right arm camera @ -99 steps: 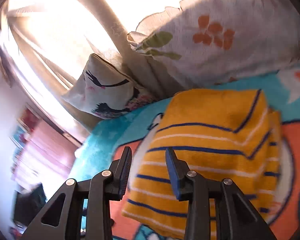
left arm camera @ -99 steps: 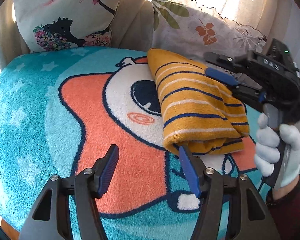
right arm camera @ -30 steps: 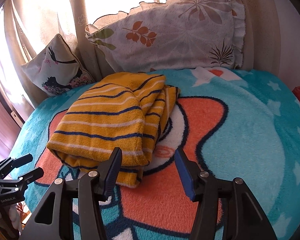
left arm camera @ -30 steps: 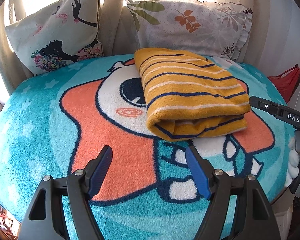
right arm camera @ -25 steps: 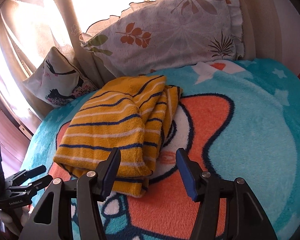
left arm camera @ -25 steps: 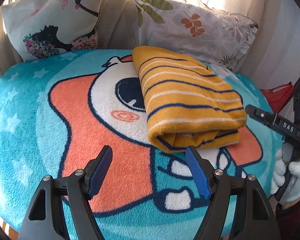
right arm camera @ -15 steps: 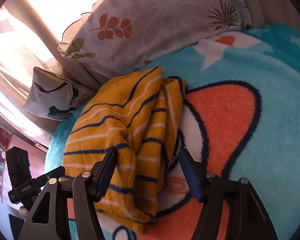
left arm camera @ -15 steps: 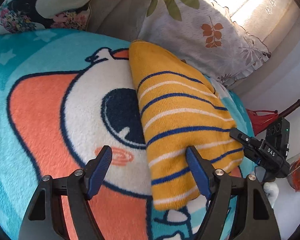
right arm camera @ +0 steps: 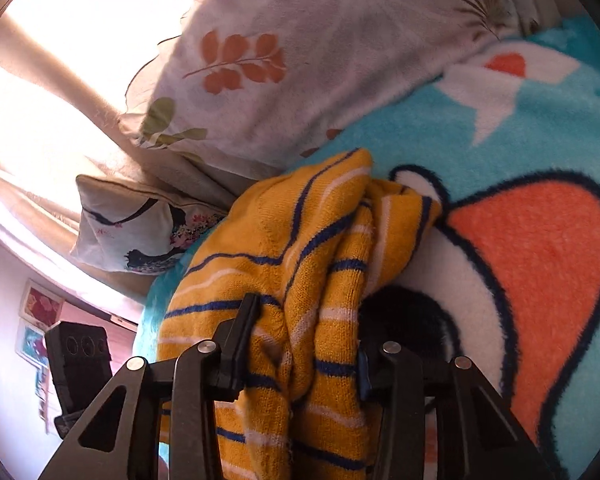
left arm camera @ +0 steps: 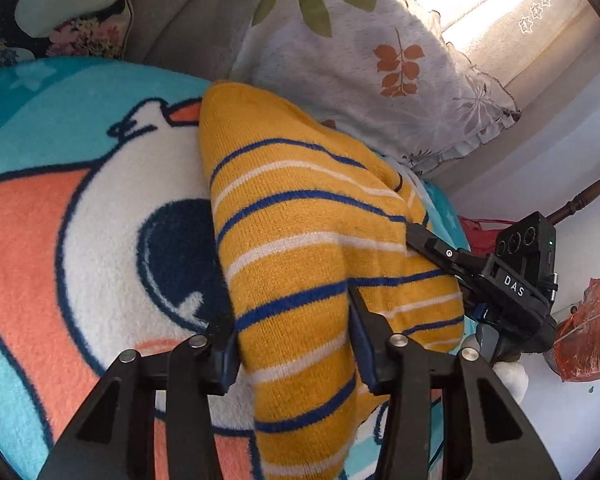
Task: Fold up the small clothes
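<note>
A folded mustard sweater (left arm camera: 300,220) with navy and white stripes lies on a cartoon fleece blanket (left arm camera: 80,240). My left gripper (left arm camera: 292,332) straddles its near folded edge. Its jaws are closing and the pads pinch the bulging knit. My right gripper (left arm camera: 420,240) bites into the opposite side, held by a gloved hand (left arm camera: 508,376). In the right wrist view the sweater (right arm camera: 300,232) bunches up between the right gripper (right arm camera: 306,340), whose jaws are closing on the layered edge. The left gripper's black body (right arm camera: 80,360) shows at the lower left there.
A leaf-print pillow (left arm camera: 360,60) leans just behind the sweater, and a silhouette-print pillow (right arm camera: 128,232) stands further along the back by the curtain. A red plastic bag (left arm camera: 588,332) hangs beyond the blanket's edge. Bare blanket (right arm camera: 540,260) spreads to the side.
Both grippers came in from the open blanket onto opposite sides of the sweater. Their jaws narrowed around the cloth, and the sweater has bunched up between them.
</note>
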Demonstrator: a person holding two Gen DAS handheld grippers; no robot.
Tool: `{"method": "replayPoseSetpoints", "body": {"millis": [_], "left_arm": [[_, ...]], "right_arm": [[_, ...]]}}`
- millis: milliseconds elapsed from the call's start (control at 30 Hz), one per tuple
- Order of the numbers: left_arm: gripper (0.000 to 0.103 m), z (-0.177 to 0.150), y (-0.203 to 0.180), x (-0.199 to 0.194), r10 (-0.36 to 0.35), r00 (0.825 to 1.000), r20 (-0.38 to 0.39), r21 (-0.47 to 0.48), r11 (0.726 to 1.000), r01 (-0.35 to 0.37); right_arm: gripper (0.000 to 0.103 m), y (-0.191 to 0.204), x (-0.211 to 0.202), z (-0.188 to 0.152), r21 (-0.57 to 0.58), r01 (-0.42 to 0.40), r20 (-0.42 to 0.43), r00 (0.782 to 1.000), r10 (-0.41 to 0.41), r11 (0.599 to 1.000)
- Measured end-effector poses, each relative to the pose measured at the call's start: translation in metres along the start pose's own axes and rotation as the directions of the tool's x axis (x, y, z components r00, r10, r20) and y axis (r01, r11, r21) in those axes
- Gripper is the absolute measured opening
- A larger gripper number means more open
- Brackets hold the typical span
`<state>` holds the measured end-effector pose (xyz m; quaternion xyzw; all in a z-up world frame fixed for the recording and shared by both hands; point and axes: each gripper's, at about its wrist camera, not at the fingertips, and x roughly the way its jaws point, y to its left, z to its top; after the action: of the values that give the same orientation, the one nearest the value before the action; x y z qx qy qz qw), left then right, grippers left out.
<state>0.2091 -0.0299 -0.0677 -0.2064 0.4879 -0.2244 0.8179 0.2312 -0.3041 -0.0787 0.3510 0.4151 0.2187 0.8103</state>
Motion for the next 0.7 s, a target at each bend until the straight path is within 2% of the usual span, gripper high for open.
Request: {"method": "replayPoseSetpoints", "body": {"millis": [200, 267, 333, 400, 500, 600, 633, 700], "left_arm": [[0.045, 0.013, 0.025, -0.057, 0.088, 0.99, 0.107, -0.011, 0.996, -0.088], [0.046, 0.009, 0.04, -0.068, 0.149, 0.981, 0.125, -0.042, 0.989, -0.145], [0.047, 0.0, 0.056, -0.071, 0.204, 0.974, 0.1, -0.062, 0.978, -0.198], [0.047, -0.014, 0.072, -0.066, 0.218, 0.974, 0.052, -0.081, 0.974, -0.214], [0.049, -0.03, 0.075, -0.065, 0.219, 0.975, 0.04, -0.08, 0.973, -0.215], [0.051, -0.037, 0.062, -0.078, 0.247, 0.965, 0.093, -0.047, 0.969, -0.243], [0.054, -0.04, 0.057, -0.082, 0.253, 0.961, 0.113, -0.04, 0.968, -0.25], [0.057, -0.047, 0.047, -0.093, 0.264, 0.952, 0.156, -0.03, 0.964, -0.263]], "right_arm": [[0.044, 0.054, 0.009, 0.002, -0.113, -0.066, 0.007, 0.998, 0.068, 0.991], [0.05, 0.058, 0.024, -0.002, -0.113, -0.048, -0.012, 0.999, 0.047, 0.992], [0.056, 0.055, 0.037, -0.009, -0.104, 0.001, -0.036, 0.999, -0.005, 0.995], [0.059, 0.054, 0.04, -0.018, -0.113, 0.044, -0.037, 0.998, -0.048, 0.993], [0.059, 0.061, 0.023, -0.025, -0.138, 0.098, 0.014, 0.995, -0.097, 0.986], [0.059, 0.083, -0.003, -0.03, -0.201, 0.227, 0.144, 0.969, -0.2, 0.953], [0.059, 0.091, -0.01, -0.031, -0.225, 0.242, 0.176, 0.963, -0.205, 0.944], [0.059, 0.107, -0.013, -0.035, -0.278, 0.225, 0.19, 0.966, -0.176, 0.934]]}}
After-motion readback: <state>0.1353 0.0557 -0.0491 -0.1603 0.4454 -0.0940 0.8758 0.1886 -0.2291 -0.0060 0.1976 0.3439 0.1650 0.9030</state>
